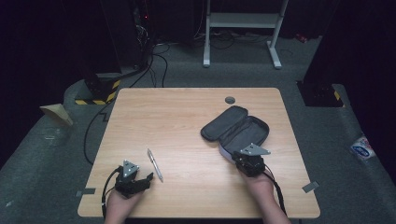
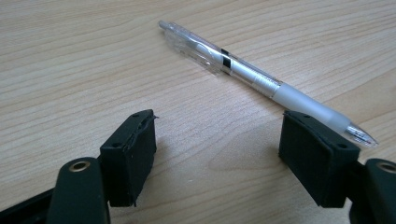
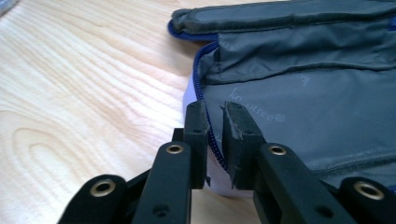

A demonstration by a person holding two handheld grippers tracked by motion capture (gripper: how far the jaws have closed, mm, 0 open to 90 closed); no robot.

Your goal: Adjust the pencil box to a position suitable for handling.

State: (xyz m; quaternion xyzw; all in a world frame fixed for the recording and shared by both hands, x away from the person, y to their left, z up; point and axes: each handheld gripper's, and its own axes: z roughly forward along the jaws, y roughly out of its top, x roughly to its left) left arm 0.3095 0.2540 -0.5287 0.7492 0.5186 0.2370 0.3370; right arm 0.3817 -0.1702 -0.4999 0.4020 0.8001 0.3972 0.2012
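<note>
A clear and white ballpoint pen [image 1: 155,164] [image 2: 261,79] lies on the wooden table [image 1: 187,116], near its front left. My left gripper [image 1: 146,180] [image 2: 217,135] rests just short of the pen, open, with bare wood between its pads. A grey zipped pencil case [image 1: 236,128] [image 3: 303,93] lies unzipped and spread at the right of the table. My right gripper [image 1: 241,157] [image 3: 215,109] is at its near edge, shut on the blue-zippered rim of the case.
A round grey grommet [image 1: 229,100] sits in the table's far edge. Behind the table stand a white desk frame [image 1: 243,28] and cables on the floor. A plastic packet [image 1: 362,147] lies on the floor at the right.
</note>
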